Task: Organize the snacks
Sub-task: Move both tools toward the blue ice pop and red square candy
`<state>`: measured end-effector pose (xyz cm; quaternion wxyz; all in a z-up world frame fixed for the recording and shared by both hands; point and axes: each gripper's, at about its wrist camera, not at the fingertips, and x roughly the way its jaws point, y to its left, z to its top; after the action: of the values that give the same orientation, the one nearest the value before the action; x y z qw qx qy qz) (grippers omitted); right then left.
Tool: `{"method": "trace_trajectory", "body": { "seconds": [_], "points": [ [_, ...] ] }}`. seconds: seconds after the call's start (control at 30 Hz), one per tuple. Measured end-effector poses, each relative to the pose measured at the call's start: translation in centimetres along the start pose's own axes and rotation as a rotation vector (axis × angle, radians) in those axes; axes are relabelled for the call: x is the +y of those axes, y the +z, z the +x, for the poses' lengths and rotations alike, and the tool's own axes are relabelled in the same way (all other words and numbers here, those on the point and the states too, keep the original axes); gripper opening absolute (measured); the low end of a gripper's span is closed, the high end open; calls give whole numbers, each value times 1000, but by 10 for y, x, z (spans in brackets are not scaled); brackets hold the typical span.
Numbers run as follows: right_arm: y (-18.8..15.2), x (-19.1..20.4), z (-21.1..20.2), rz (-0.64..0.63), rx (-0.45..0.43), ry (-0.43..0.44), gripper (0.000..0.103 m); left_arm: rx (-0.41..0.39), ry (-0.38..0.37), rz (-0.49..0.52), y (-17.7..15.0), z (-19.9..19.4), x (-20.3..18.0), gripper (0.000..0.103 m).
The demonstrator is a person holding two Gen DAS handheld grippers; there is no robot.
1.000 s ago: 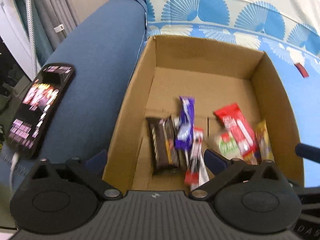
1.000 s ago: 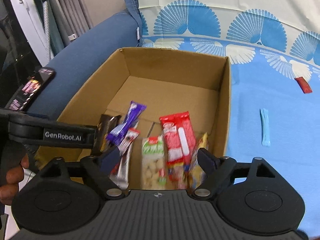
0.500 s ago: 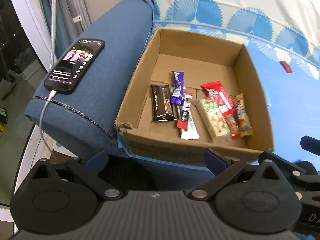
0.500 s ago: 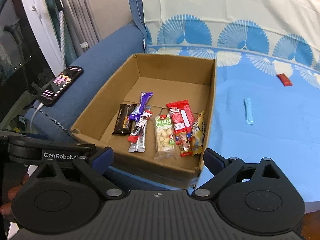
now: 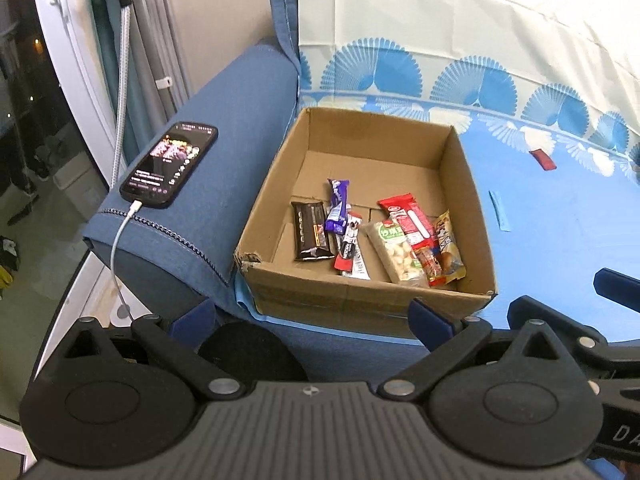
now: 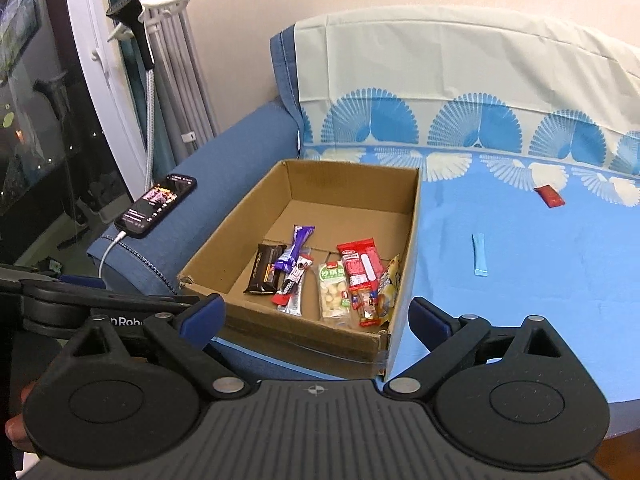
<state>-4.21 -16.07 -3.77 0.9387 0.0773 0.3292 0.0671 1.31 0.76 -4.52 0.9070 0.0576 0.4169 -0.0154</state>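
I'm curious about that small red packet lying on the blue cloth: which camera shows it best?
The right wrist view: the small red packet lies clear and whole, right of the cardboard box. In the left wrist view it sits near the warped edge, looking squashed.

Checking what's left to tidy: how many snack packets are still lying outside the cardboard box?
2: a red packet far back on the blue cover and a light blue stick nearer the cardboard box. Others may lie out of view.
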Motion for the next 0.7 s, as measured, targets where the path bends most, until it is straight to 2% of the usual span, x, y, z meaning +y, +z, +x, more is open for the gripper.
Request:
{"method": "trace_trajectory", "body": {
  "seconds": [0.23,0.5,0.57,0.7],
  "points": [
    [-4,-1,-10,13,-26,5,98,-23,8,12,-1,-8,-1,103],
    [-5,-7,-4,35,-15,15,98,-3,2,23,4,0,-5,103],
    [-3,-15,2,55,-9,12,98,23,-11,11,8,6,-5,103],
    [0,-46,17,105,-6,-45,98,43,13,-23,20,20,-2,103]
  ]
}}
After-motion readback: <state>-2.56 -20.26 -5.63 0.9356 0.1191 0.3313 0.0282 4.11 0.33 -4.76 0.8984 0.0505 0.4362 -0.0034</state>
